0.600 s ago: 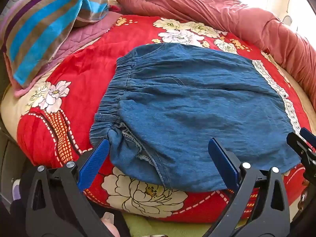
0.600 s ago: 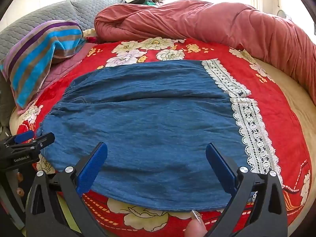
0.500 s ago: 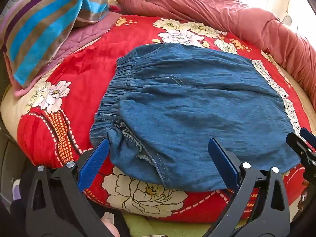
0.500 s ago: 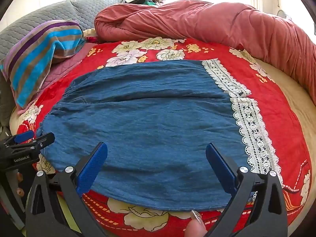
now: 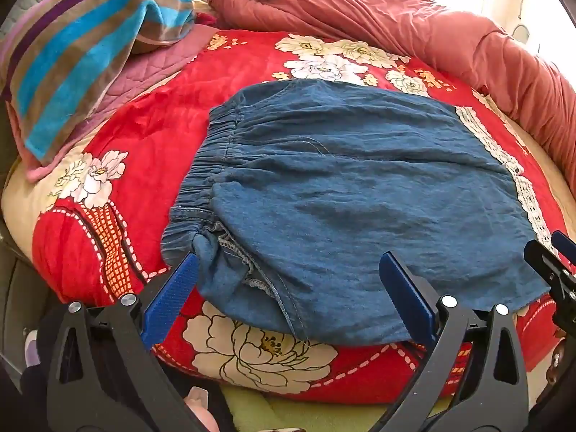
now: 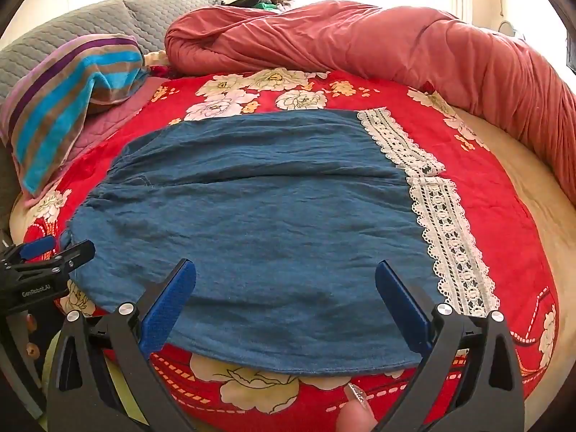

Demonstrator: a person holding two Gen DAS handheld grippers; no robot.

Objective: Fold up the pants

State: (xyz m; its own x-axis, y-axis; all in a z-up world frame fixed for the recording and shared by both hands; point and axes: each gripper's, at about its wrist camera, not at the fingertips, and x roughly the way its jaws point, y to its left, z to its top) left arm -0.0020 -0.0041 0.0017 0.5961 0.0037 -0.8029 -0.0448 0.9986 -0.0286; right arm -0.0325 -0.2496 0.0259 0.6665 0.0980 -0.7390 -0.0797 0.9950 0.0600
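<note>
Blue denim pants (image 5: 345, 201) (image 6: 259, 223) lie flat on a red flowered blanket (image 5: 151, 133) (image 6: 478, 165), elastic waistband (image 5: 205, 165) to the left and white lace hem (image 6: 442, 223) to the right. My left gripper (image 5: 288, 277) hovers open over the near waistband corner, nothing between its blue pads. Open too, my right gripper (image 6: 284, 280) hangs above the near edge by the lace hem. Each gripper shows at the other view's edge: the right gripper (image 5: 554, 262), the left gripper (image 6: 46, 259).
A striped towel (image 5: 82, 46) (image 6: 68, 82) on a pink quilted pad lies at the far left. A rolled pink-red duvet (image 5: 414, 25) (image 6: 396, 46) runs along the back and right. A grey quilted pillow (image 6: 108, 18) sits behind. A fingertip (image 6: 354, 414) shows at the bottom.
</note>
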